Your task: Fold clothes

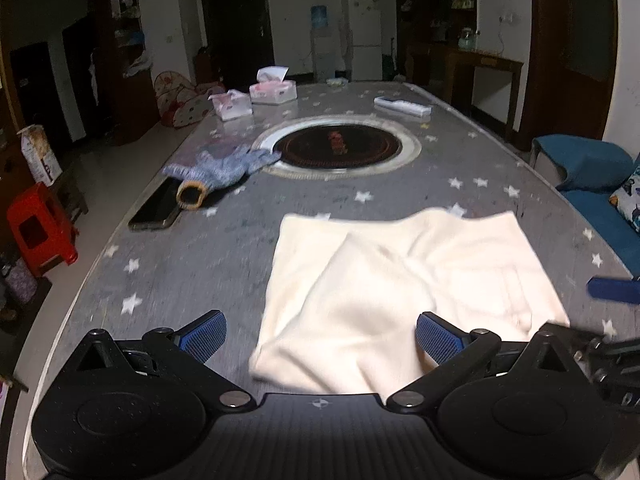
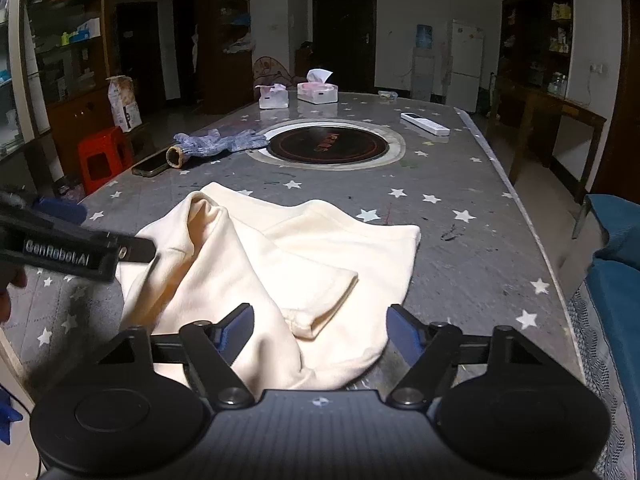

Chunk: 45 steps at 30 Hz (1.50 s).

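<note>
Cream garment [image 2: 280, 272]: partly folded, lying on the star-patterned table [image 2: 460, 256], near edge.
Left gripper [image 1: 320, 338]: jaws spread wide, nothing grasped; garment's near-left corner lies between and beyond them.
Right gripper [image 2: 320, 330]: jaws apart, released; garment's near fold between them.

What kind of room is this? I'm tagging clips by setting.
Most likely a home dining or living room: a long table with a built-in round cooktop, a white fridge by the far wall, tissue boxes.
</note>
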Available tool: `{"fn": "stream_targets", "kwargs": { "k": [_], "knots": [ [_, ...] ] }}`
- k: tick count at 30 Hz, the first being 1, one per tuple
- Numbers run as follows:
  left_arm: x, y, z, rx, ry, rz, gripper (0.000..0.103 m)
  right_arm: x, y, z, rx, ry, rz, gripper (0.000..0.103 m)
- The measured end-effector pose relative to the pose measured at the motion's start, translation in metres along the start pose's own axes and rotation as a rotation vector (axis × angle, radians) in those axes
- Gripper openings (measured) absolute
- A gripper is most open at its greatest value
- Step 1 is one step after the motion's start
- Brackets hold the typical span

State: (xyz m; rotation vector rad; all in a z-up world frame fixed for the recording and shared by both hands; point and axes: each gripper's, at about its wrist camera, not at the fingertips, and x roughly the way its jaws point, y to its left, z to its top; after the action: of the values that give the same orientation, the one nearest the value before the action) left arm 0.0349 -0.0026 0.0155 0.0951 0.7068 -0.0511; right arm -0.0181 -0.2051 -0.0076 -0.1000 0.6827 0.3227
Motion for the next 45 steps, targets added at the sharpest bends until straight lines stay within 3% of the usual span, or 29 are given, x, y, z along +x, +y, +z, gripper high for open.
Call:
{"fn": "stream_targets", "kwargs": {
  "k": [9, 15, 17, 20, 30, 37, 41, 45],
  "knots": [
    [0.042, 0.008, 0.037, -0.028, 0.015, -0.054, 0.1, 0.014, 0.005, 0.01, -0.017, 0.018, 0.042, 0.064],
    [0.073, 0.018, 0.041, -0.043, 0.091, -0.12, 0.067, 0.023, 0.005, 0.015, -0.027, 0.026, 0.052, 0.06],
    [0.073, 0.023, 0.037, -0.036, 0.097, -0.163, 0.048, 0.026, 0.004, 0.018, -0.031, 0.028, 0.057, 0.059],
    [0.07, 0.031, 0.03, -0.036, 0.107, -0.211, 0.027, 0.032, 0.005, 0.024, -0.04, 0.027, 0.068, 0.057],
    [0.046, 0.043, 0.019, -0.033, 0.079, -0.275, 0.023, 0.071, 0.027, 0.053, -0.067, 0.04, 0.205, 0.048],
    [0.042, 0.05, 0.014, -0.042, 0.078, -0.292, 0.023, 0.099, 0.045, 0.059, -0.077, 0.076, 0.252, 0.029],
    [0.041, 0.048, 0.014, -0.038, 0.078, -0.296, 0.025, 0.099, 0.048, 0.058, -0.088, 0.065, 0.274, 0.025],
    [0.041, 0.047, 0.014, -0.03, 0.077, -0.286, 0.029, 0.105, 0.049, 0.056, -0.096, 0.074, 0.266, 0.01]
  ]
}}
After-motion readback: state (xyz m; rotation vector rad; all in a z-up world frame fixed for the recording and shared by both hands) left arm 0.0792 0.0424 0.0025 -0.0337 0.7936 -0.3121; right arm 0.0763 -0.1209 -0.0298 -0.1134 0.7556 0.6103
